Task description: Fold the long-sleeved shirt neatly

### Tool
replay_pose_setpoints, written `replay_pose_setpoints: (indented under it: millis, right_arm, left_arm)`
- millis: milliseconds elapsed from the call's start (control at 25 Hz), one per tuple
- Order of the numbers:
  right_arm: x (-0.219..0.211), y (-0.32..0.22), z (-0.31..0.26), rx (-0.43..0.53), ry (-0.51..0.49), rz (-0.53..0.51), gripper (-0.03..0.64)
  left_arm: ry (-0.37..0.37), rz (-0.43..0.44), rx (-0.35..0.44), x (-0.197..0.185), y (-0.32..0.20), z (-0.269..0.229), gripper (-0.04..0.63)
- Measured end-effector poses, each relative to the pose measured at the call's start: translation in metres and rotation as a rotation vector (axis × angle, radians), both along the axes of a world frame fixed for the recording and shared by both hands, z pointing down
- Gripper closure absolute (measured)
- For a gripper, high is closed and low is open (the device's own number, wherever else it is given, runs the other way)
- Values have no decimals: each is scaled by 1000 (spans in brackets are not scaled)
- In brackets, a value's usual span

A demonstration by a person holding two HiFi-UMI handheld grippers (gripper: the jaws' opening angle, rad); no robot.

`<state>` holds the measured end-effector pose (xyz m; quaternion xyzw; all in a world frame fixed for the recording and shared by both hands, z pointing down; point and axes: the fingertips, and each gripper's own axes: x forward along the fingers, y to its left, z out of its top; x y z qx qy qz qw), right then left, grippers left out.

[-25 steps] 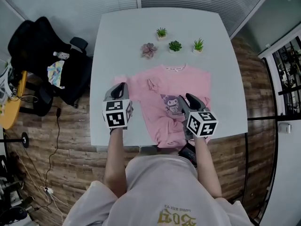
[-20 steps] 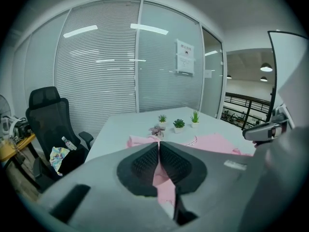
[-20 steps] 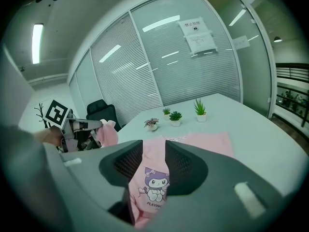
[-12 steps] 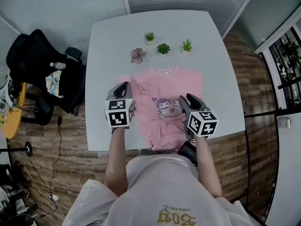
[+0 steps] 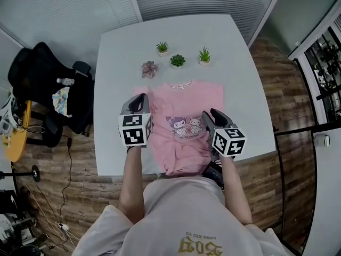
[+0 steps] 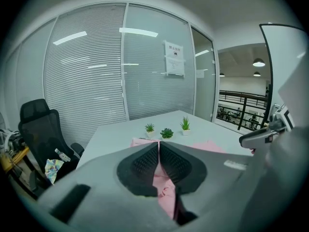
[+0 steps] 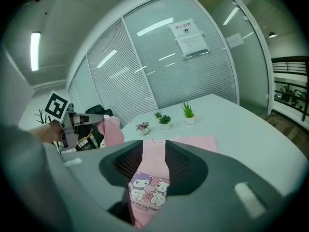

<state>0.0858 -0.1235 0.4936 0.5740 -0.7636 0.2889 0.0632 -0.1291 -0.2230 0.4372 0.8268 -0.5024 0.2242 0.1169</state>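
Note:
A pink long-sleeved shirt with a cartoon print lies collar-away on the white table. My left gripper is over the shirt's left edge, its jaws pressed together. In the right gripper view a bunch of pink cloth hangs from that left gripper, lifted off the table. My right gripper hovers over the shirt's lower right, just right of the print. Its jaws stand apart, and the flat shirt shows through the gap with nothing pinched. The hem nearest me is rumpled.
Several small potted plants stand in a row beyond the collar. A black office chair with things on it is left of the table. The table's near edge runs just in front of my body. Glass walls with blinds lie behind.
The left gripper has come in to the right, from beside the sleeve to over the shirt's left edge. The right gripper has shifted off the print, so both cartoon figures now show.

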Motion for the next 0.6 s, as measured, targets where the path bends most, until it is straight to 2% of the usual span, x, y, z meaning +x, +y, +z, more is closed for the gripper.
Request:
replay_pose_setpoints:
  millis: [240, 600]
  right_arm:
    - [16, -3, -1, 3, -15, -10, 462]
    - [36, -7, 5, -4, -42, -20, 463]
  left_arm:
    - [9, -4, 28, 19, -5, -19, 581]
    - [15, 25, 1, 62, -7, -10, 582]
